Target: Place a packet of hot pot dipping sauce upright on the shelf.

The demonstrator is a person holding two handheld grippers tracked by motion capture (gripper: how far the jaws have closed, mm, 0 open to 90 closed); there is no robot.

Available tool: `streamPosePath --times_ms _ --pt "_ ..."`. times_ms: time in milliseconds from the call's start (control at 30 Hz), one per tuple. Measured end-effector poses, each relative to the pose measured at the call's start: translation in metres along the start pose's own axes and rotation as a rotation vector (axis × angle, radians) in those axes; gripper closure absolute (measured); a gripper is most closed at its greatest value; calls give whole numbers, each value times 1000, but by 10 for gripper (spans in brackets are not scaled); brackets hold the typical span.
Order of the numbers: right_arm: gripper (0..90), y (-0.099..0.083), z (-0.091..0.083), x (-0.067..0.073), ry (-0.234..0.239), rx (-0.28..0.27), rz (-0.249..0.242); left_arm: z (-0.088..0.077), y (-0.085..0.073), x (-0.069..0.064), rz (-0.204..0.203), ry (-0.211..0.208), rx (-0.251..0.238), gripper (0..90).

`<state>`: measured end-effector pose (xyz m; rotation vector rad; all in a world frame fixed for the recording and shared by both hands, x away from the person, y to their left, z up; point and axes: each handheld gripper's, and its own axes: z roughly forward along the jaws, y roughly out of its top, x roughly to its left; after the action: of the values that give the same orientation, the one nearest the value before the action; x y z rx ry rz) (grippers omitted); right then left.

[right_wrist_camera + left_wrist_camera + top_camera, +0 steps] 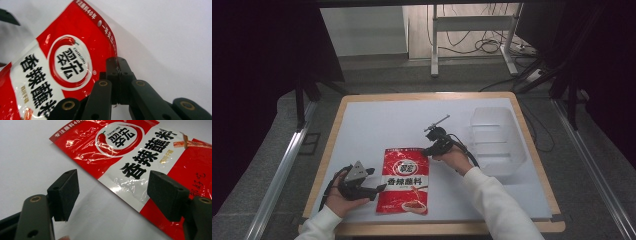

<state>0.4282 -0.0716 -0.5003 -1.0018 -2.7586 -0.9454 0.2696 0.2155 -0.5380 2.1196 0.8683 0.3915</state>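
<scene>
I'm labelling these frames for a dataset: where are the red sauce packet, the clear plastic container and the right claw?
red sauce packet [404,181]: high view, middle of its printed front.
clear plastic container [497,140]: high view, its see-through side wall.
right claw [117,65]: right gripper view, tips shut on the packet's edge.

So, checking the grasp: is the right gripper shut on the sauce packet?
Shut. The right gripper has its jaws pressed together on the red sauce packet edge, near its top corner.

Overhead cam; two close tongs cams
</scene>
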Motion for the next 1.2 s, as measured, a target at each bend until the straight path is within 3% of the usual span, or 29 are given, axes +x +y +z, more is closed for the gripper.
streamPosePath --times_ms 433,633,967,1067,1200 --pt "893 -7 -23 23 35 -71 -109 1 0 0 -5 3 -2 254" --pt "893 -15 -26 32 56 -85 -125 2 0 0 -9 6 -2 253" --pt "893 -30 -28 42 41 -98 -184 -4 6 8 -24 40 -18 240" --pt "893 -34 -27 44 44 -102 -204 -4 14 15 -56 44 -43 241" --pt "892 -35 -27 43 51 -104 -208 4 22 31 -86 17 -19 236"
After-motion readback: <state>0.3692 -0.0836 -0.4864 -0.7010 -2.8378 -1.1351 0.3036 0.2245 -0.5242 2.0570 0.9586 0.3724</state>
